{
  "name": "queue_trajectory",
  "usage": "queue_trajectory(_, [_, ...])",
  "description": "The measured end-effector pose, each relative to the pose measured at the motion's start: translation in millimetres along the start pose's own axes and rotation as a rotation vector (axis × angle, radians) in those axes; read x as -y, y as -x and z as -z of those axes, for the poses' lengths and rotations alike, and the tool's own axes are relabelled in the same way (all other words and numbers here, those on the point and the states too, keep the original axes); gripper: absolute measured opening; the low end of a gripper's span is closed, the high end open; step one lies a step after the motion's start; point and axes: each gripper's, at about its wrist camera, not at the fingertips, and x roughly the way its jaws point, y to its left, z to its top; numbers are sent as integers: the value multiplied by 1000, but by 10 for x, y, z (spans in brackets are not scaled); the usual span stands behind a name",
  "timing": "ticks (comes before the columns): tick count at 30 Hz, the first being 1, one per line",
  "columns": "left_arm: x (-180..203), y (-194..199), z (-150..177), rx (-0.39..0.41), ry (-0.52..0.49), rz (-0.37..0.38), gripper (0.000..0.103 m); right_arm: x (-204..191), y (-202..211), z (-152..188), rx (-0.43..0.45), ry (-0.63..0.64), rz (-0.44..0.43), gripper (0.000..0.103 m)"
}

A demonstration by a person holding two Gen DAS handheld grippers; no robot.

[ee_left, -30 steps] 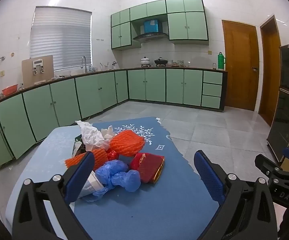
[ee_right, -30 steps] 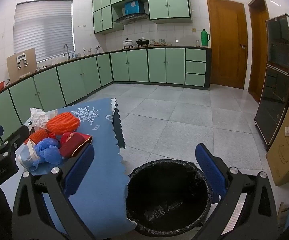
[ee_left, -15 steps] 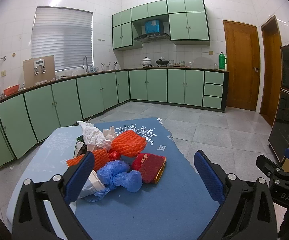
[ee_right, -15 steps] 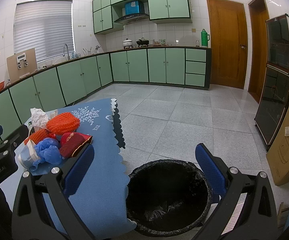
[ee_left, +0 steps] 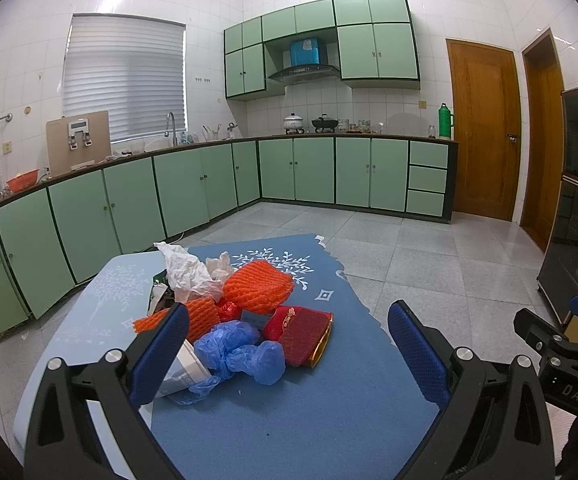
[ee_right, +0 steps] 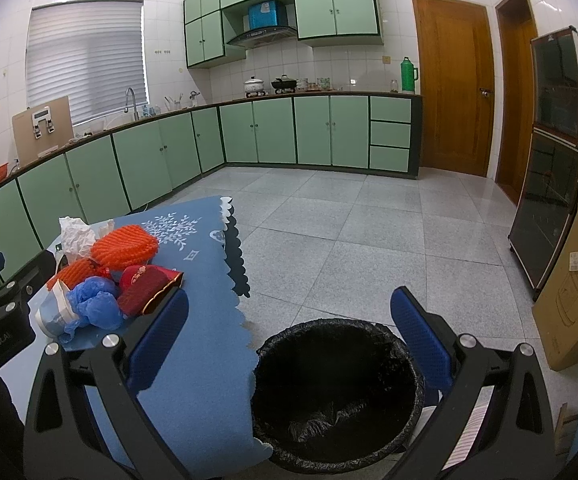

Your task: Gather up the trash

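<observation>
A heap of trash lies on the blue-clothed table (ee_left: pixel 289 420): orange foam netting (ee_left: pixel 259 286), a red and gold packet (ee_left: pixel 303 334), crumpled blue plastic (ee_left: pixel 241 350), a paper cup (ee_left: pixel 183 372) and white tissue (ee_left: pixel 187 270). My left gripper (ee_left: pixel 287 354) hovers open just in front of the heap, with nothing held. My right gripper (ee_right: pixel 289 336) is open above a black-lined trash bin (ee_right: pixel 337 388) that stands on the floor beside the table's right edge. From the right wrist view the heap shows at left, with the blue plastic (ee_right: pixel 97 306) nearest.
Green cabinets (ee_left: pixel 193 192) run along the left and back walls. A dark glass cabinet (ee_right: pixel 549 200) and a cardboard box (ee_right: pixel 573 280) stand at the right. Grey tiled floor (ee_right: pixel 369 232) spreads beyond the bin. Two wooden doors (ee_right: pixel 453 88) are at the back right.
The left wrist view has drifted slightly, so the heap sits a little lower and closer. Both grippers stay open, and the right one has barely moved.
</observation>
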Motion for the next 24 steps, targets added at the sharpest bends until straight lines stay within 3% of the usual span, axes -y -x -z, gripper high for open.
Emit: queue_trajectory(24, [-46,8,-17,0,-2,-3,97,0,-3,0,0,-2,0,98])
